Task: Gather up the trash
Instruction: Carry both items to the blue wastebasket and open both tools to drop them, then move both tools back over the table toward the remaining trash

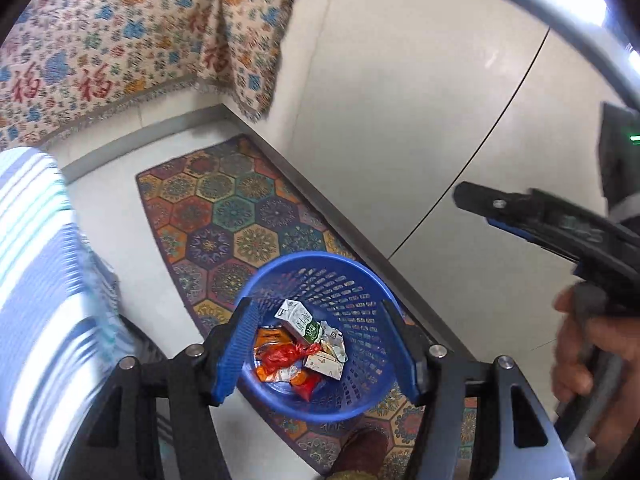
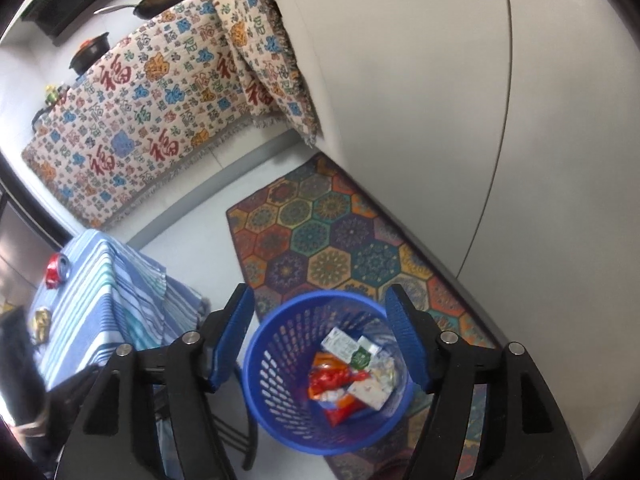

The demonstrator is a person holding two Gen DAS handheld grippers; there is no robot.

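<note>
Left of the blue basket point(image 2: 320, 376), a red can point(image 2: 56, 270) and a gold wrapper point(image 2: 40, 322) wait on your striped surface point(image 2: 104, 300). Your left gripper point(image 1: 316, 352) and right gripper point(image 2: 320, 340) hover above the basket, jaws well apart, empty. Next, likely fetch those. The carton's point(image 1: 298, 318) print is unreadable.

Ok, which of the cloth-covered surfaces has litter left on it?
The blue-striped tablecloth beside the blue basket: a crushed red can and a gold wrapper lie on it. The cream patterned cloth carries only cookware at its far edge.
</note>
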